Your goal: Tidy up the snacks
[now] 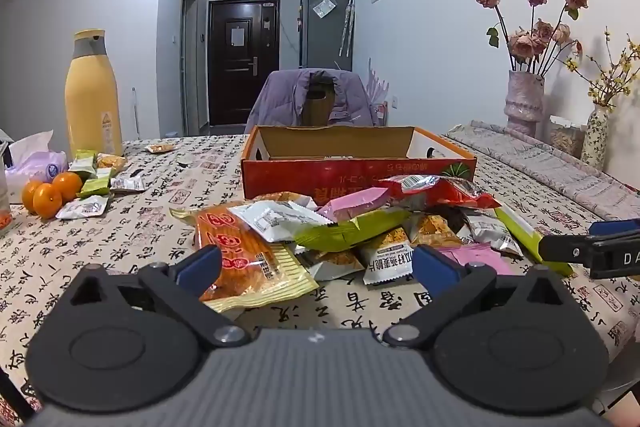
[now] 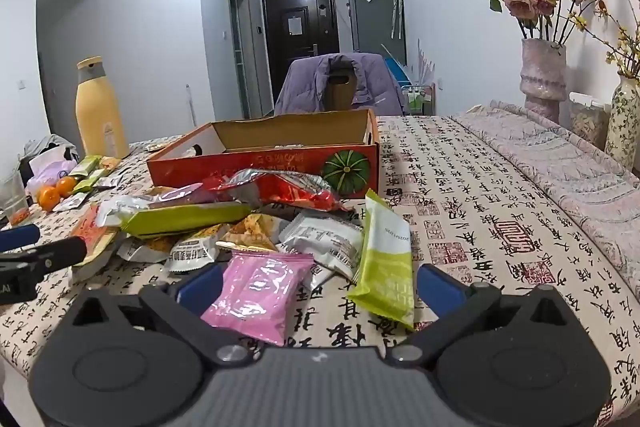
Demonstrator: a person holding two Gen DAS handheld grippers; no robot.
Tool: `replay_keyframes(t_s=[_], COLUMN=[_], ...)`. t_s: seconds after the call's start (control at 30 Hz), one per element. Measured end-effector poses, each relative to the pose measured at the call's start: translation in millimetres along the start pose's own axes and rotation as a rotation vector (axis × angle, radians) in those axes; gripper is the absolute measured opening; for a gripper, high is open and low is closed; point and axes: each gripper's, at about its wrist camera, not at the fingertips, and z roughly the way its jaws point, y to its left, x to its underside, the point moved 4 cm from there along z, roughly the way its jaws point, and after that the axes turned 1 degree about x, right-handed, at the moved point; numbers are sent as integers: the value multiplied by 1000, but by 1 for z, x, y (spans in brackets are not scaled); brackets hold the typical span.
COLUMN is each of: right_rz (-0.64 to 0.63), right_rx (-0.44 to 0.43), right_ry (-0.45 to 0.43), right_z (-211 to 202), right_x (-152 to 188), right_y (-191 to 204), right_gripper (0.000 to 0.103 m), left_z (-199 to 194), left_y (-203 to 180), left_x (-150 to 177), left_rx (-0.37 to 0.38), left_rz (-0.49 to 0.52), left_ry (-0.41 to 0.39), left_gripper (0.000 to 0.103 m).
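A pile of snack packets lies on the table in front of an open orange cardboard box. My left gripper is open, low before the pile, with an orange packet by its left finger. In the right wrist view the same pile of snack packets and the orange cardboard box appear. My right gripper is open; a pink packet and a green packet lie between its fingers, untouched. The right gripper's finger shows at the left view's right edge.
A yellow bottle, oranges, several small packets and a tissue pack sit at the left. Vases with flowers stand along the right wall. A chair with a purple jacket is behind the box.
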Motion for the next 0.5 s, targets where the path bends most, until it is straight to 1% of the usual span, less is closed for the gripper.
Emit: replay_keyframes(t_s=[0.13,0.2,0.27,0.4,0.43,0.5], right_rz=[2,3,1,3,2,2], right_rx=[2,4,5,4,3,3], right_ry=[8,10,14,14,13,13], right_z=[-1,-2,0,0,0,0], right_x=[0,0,1,0,1,1], right_y=[-2,-4,2,3,2,3], right_gripper=[103,103,103,103,103,103], left_z=[-1,2,-2,-3,-1,-1], left_y=[-2,-1,-3,-7,-1,-1], left_x=[-1,5,8,10,4,4], left_rx=[10,12,16,24,34,37], left_rz=[2,0,-5,-13,-19,-21], left_ry=[-4,-3,-7,-8,3,2], left_gripper=[103,103,103,103,103,103])
